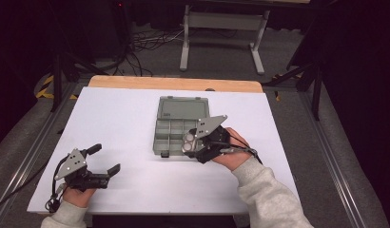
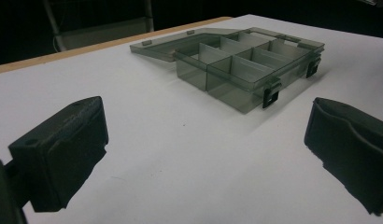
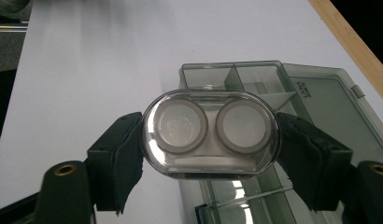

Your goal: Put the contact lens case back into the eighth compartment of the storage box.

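While the left gripper [image 1: 103, 159] rested near the front left corner of the white table [image 1: 112, 123], its jaws stood wide apart with nothing between them, and its own view looked across bare table toward the compartment box [image 2: 248, 70]. The right gripper [image 1: 189, 140] was clamped on a small clear case [image 3: 210, 134], one pad pressing on each short end. The case had rounded ends and two round wells set side by side. It was held above the front right part of the box [image 1: 176, 130], clear of the dividers as far as the right gripper view showed. The box, of smoky grey plastic, lay near the middle of the table with its lid [image 1: 183, 108] folded flat open on the far side. Its compartments appeared empty. Two dark latches [image 2: 271, 95] hung on its front wall.
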The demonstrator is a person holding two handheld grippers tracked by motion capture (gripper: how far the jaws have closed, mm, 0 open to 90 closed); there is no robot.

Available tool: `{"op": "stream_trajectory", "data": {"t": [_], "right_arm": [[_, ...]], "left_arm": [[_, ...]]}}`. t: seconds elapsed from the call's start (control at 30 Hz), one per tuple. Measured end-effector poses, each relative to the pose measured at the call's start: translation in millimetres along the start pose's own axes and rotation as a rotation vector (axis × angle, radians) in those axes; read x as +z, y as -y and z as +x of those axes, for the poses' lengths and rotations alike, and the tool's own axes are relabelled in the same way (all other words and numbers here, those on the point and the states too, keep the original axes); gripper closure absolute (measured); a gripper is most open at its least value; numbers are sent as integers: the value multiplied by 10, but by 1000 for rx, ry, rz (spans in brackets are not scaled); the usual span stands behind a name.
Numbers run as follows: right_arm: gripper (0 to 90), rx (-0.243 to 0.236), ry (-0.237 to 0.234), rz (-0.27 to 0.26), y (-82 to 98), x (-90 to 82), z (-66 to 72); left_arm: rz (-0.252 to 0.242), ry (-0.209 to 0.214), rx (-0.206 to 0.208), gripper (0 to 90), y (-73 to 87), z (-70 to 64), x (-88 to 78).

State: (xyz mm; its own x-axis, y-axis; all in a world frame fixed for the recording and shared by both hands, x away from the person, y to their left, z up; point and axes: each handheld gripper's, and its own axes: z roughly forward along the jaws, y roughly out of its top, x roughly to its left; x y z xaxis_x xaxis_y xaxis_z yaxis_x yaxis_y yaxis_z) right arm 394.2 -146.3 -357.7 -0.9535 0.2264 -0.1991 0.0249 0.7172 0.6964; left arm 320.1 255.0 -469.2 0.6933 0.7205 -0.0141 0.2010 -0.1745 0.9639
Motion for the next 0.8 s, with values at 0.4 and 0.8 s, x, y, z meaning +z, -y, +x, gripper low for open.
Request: {"op": "stream_trajectory", "data": {"t": [0.4,0.8], "right_arm": [[263,21,35,8,83,-52,-109],[264,40,66,10,177,-70,-218]], "left_arm": [[0,1,0,6,0,0,0],[0,2,1,6,0,0,0]]}}
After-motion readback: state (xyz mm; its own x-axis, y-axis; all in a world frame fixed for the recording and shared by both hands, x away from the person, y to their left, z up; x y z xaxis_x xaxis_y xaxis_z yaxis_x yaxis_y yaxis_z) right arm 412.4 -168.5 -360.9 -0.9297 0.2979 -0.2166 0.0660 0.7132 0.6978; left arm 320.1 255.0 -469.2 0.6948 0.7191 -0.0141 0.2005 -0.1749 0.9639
